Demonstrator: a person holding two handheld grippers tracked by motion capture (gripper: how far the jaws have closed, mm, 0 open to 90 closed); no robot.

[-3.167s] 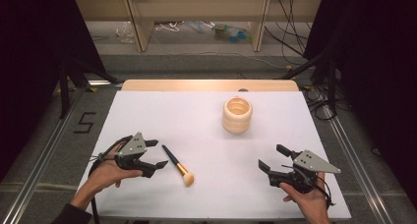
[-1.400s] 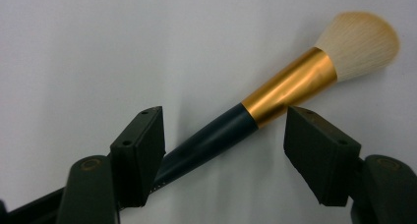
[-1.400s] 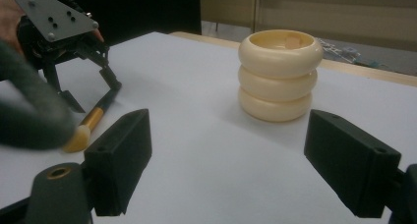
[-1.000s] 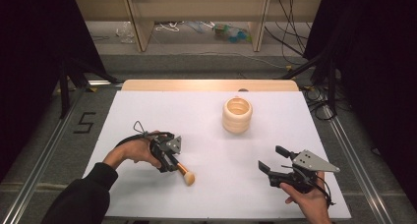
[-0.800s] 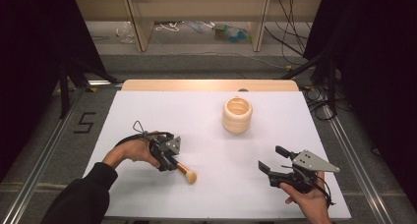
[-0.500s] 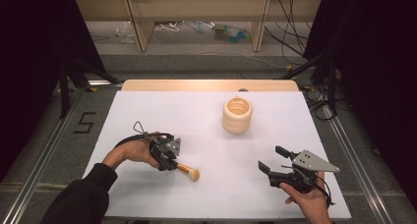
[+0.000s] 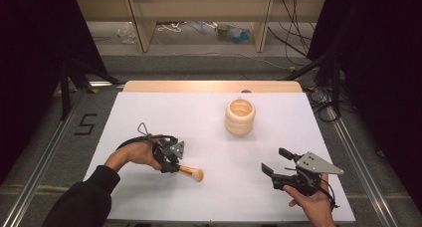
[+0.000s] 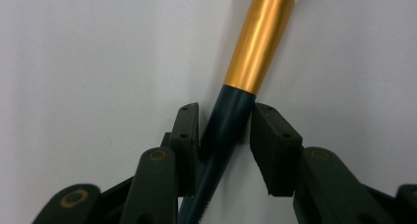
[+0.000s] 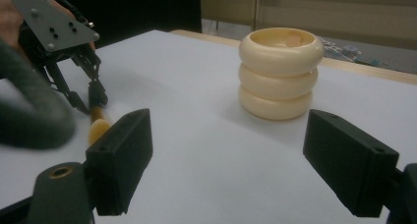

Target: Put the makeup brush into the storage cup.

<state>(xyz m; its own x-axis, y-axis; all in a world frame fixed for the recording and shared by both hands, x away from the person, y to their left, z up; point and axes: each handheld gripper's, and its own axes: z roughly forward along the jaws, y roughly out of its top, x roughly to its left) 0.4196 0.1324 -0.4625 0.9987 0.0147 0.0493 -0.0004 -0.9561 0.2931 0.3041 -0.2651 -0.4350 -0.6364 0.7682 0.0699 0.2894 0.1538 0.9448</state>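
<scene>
Left hand-held gripper jaws have just been closing; pads now pinch the brush on its dark handle just behind the gold ferrule, head free, likely for a clean lift. Brush lies flat on the bench, left-front. Right hand-held gripper idles with jaws wide apart. Ridged cup well apart, open sheet between; near edge close.

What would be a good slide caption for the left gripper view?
Left gripper, its jaws just closing, grips the dark handle of a makeup brush lying on the white table.
</scene>
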